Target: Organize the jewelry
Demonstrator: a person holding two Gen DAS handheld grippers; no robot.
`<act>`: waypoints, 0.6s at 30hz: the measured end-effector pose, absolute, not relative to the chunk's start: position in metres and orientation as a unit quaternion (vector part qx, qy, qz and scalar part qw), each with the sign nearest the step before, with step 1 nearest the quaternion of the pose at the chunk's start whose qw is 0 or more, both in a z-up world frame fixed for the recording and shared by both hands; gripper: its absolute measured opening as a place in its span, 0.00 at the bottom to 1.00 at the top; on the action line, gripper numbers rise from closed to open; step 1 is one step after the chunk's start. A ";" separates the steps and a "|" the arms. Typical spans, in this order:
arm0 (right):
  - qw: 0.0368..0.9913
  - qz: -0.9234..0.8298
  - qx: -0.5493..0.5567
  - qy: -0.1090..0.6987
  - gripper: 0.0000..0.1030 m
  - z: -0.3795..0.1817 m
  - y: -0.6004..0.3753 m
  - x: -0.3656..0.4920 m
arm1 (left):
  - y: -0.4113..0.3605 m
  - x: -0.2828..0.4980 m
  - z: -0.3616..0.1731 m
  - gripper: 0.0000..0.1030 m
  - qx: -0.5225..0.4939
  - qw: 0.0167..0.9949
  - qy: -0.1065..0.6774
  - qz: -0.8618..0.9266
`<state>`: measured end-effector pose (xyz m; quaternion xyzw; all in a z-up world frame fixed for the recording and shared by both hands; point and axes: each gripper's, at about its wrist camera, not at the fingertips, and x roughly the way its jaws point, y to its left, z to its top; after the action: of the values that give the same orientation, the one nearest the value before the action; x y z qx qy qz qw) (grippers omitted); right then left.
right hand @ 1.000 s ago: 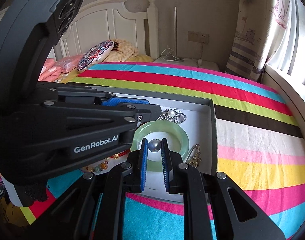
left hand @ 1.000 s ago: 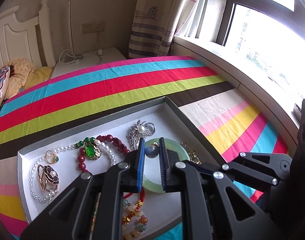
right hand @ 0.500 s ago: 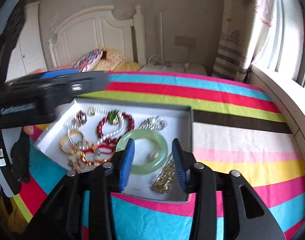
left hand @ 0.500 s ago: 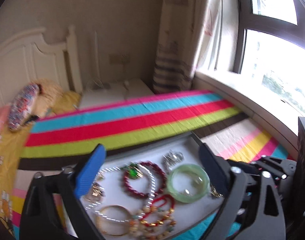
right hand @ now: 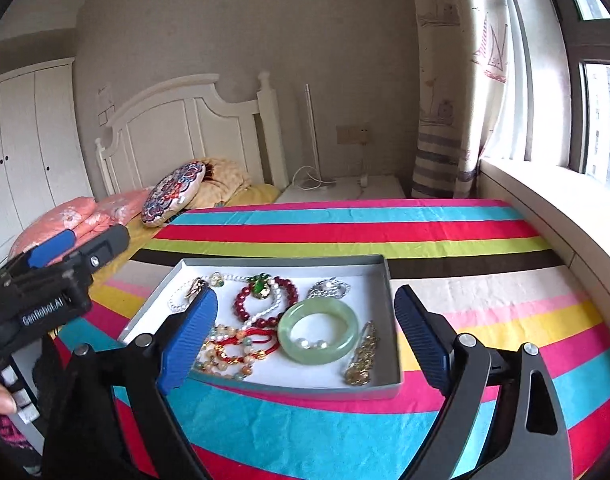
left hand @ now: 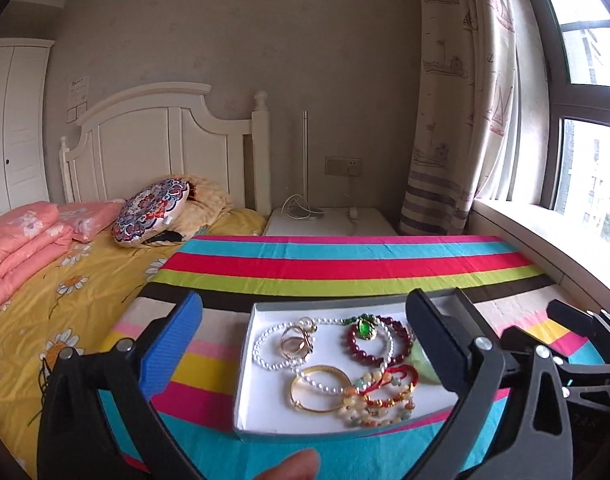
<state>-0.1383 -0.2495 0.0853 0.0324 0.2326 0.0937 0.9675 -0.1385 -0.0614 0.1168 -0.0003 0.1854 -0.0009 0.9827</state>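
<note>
Your left gripper (left hand: pixel 305 344) and right gripper (right hand: pixel 305 320) hover wide apart, empty, above the grey tray (right hand: pixel 389 320) holding the jade bangle (right hand: pixel 318 330), pearls and bracelets: apparently between picks, so choose one piece next.

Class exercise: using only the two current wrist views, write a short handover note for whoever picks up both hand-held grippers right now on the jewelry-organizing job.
Left hand-held gripper: open, holding nothing, raised over the tray.
Right hand-held gripper: open, holding nothing, also above the tray.
Grey tray sits on the striped cloth. Inside: jade bangle, dark red bead bracelet with green pendant, pearl strand, gold bangle, red cord bracelets, silver brooch, gold chain by the right wall.
Done: every piece in view is in the tray.
Left: pieces overlap in a loose heap; separating them looks like the remaining work.
</note>
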 end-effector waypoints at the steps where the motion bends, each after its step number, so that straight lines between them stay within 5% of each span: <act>1: 0.967 0.090 0.027 0.236 0.84 0.081 -0.246 -0.138 | -0.062 -0.140 0.112 0.98 0.003 0.982 0.189 0.000; 18: 0.955 0.084 0.031 0.283 0.84 0.039 -0.238 -0.135 | -0.060 -0.144 0.069 0.98 -0.013 0.975 0.223 -0.007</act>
<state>-0.1347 -0.2383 0.0388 0.0310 0.2833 0.0836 0.9549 -0.1440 -0.0600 0.0694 -0.0132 0.2226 -0.0066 0.9748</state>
